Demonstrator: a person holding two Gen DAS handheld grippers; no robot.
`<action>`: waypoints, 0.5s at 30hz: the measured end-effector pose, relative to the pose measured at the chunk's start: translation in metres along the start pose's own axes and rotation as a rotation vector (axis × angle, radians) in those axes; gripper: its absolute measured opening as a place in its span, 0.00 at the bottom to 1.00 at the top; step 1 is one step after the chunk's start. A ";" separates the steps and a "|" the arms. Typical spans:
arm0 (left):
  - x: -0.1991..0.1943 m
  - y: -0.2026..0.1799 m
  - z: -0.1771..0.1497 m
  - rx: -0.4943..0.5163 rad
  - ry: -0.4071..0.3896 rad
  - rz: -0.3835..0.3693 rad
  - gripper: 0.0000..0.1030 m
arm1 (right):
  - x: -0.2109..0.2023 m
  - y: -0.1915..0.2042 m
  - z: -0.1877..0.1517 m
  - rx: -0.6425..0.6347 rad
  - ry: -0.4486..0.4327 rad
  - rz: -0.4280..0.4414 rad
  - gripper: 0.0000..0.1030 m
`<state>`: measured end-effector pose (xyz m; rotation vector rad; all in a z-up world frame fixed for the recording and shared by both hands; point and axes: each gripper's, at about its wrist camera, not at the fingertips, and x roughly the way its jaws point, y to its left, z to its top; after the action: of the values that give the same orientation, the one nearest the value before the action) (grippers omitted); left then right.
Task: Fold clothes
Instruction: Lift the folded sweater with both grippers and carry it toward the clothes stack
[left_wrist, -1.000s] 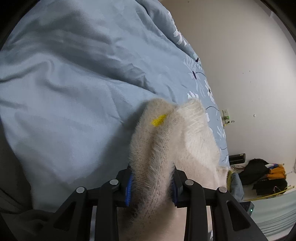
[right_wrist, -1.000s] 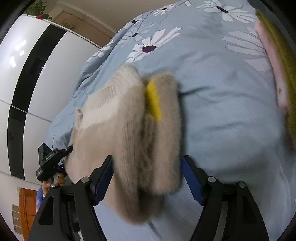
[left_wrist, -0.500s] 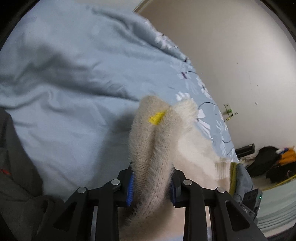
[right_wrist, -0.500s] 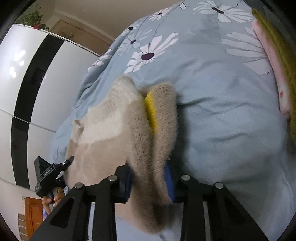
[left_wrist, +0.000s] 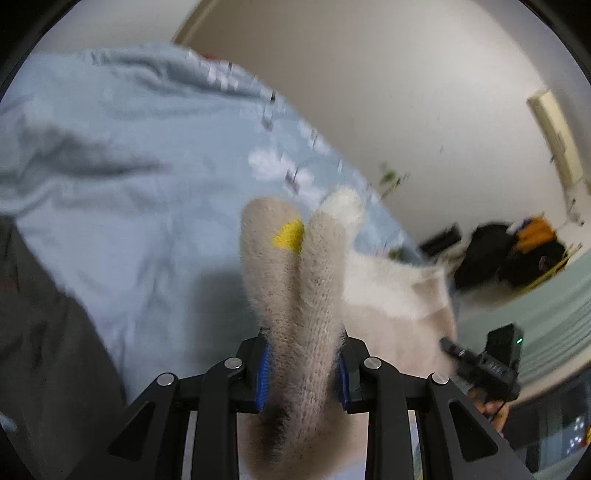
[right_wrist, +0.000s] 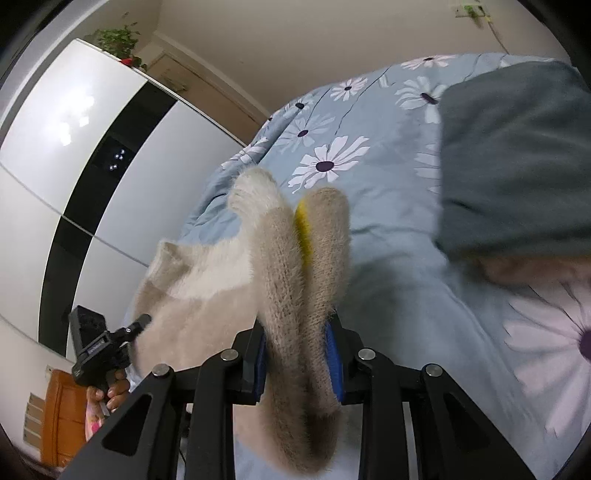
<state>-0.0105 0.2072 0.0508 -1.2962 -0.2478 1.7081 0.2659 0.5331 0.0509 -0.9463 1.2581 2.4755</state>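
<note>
One fuzzy beige-and-cream sweater (left_wrist: 291, 280) is the only garment being handled, and it hangs stretched between two grippers above the bed (left_wrist: 122, 206). The left gripper (left_wrist: 301, 365) has its blue pads pinched nearly together on a bunched fold of the knit; the right gripper (right_wrist: 297, 360) clamps another bunched fold the same way. In each wrist view the fabric stands up as two rounded humps with a small yellow patch (left_wrist: 289, 234) wedged between them — whether it is a label or part of the pattern cannot be made out, and no writing on it is legible.

The lower part of the sweater drops out of the bottom of both views, so its hem and sleeves are hidden. The left wrist view is smeared with motion blur; the duvet's daisy print (right_wrist: 328, 162) reads clearly only in the right wrist view. There a dark grey garment (right_wrist: 513, 158) lies on the bed at upper right, cut off by the picture edge, with something pale under its lower edge that is too blurred to identify.

Each view catches the other gripper's handle at its margin, with a hand (right_wrist: 110, 391) partly visible on it. A dark heap with an orange item (left_wrist: 517, 251) sits on the floor by the wall — the number of things in it cannot be told. A white and black wardrobe (right_wrist: 85, 155) carries one potted plant (right_wrist: 118, 40) on top.
</note>
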 end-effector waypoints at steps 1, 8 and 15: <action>0.010 0.009 -0.009 -0.033 0.036 0.006 0.29 | 0.000 -0.009 -0.011 0.015 0.019 -0.011 0.28; 0.038 0.052 -0.037 -0.180 0.129 0.013 0.29 | 0.012 -0.050 -0.052 0.122 0.041 -0.001 0.31; 0.041 0.052 -0.036 -0.154 0.138 0.032 0.33 | 0.020 -0.050 -0.043 0.120 0.042 -0.034 0.42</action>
<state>-0.0090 0.1979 -0.0238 -1.5318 -0.2827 1.6439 0.2920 0.5277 -0.0129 -0.9857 1.3753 2.3369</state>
